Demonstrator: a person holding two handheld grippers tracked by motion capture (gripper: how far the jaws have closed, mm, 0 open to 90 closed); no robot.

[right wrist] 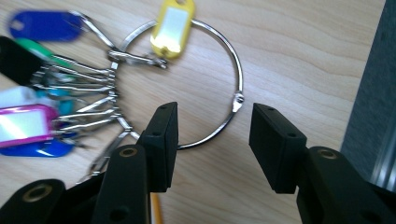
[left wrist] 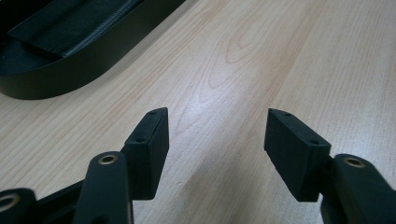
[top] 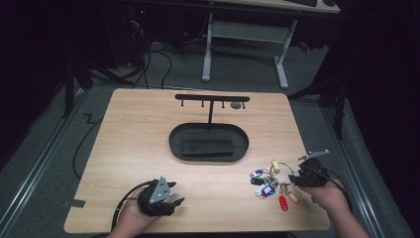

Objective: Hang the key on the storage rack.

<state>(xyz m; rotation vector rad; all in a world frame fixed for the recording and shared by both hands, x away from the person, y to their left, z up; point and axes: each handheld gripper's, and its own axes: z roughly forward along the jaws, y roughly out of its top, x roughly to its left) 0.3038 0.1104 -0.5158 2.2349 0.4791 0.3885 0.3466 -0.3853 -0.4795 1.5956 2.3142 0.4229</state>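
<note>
A big metal ring (right wrist: 233, 60) carrying several coloured key tags (top: 270, 182) lies on the wooden table at the front right. A yellow tag (right wrist: 173, 29) rests on the ring, and pink (right wrist: 23, 123) and blue (right wrist: 44, 24) tags fan out to its left. My right gripper (right wrist: 212, 135) is open just over the ring's near arc, and its pads are not touching the ring. In the high view this right gripper (top: 293, 177) sits right of the tags. My left gripper (top: 177, 201) rests open at the front left, with bare wood between its fingers (left wrist: 149, 144).
A black oval tray (top: 174, 141) with a hooked T-shaped stand (top: 212, 98) occupies the table's middle, and its rim (left wrist: 70, 79) is near the left gripper. A small grey thing (top: 236, 105) hangs on one hook. The table's right edge and grey floor (right wrist: 373, 93) lie close to the right gripper.
</note>
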